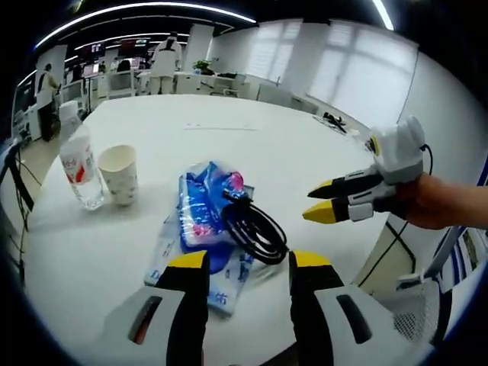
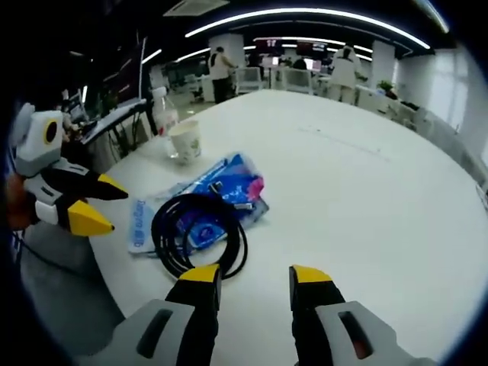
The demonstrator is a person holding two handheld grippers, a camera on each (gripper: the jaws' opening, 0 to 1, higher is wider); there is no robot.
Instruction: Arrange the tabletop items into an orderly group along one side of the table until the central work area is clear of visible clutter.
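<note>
1. A large white round table (image 1: 252, 145) stands in an open-plan office, with people at desks in the background under strip lighting.
2. The left gripper (image 1: 248, 263) hangs over the near edge of the table, jaws parted wide and holding nothing; in the right gripper view it enters from the left, off the table's edge.
3. Just beyond its tips lies a coiled black cable (image 1: 255, 229), resting partly on a blue plastic packet (image 1: 202, 217) that sits flat near that same edge.
4. The right gripper (image 2: 253, 278) points at the coil from the other side, jaws likewise spread and empty; the cable (image 2: 197, 232) lies just ahead of its left jaw, the blue plastic packet (image 2: 221, 191) beyond it.
5. A hand (image 1: 442, 202) carries the right gripper (image 1: 324, 200) in from the right, level with the coil, apparently lining up a pick.
6. Further along the edge stand a paper cup (image 1: 120, 174) and a water bottle (image 1: 80, 169), upright and close together, apart from the packet.
7. The cup and bottle look like the start of the group; the cable and packet seem the pieces left to be tidied alongside them.
</note>
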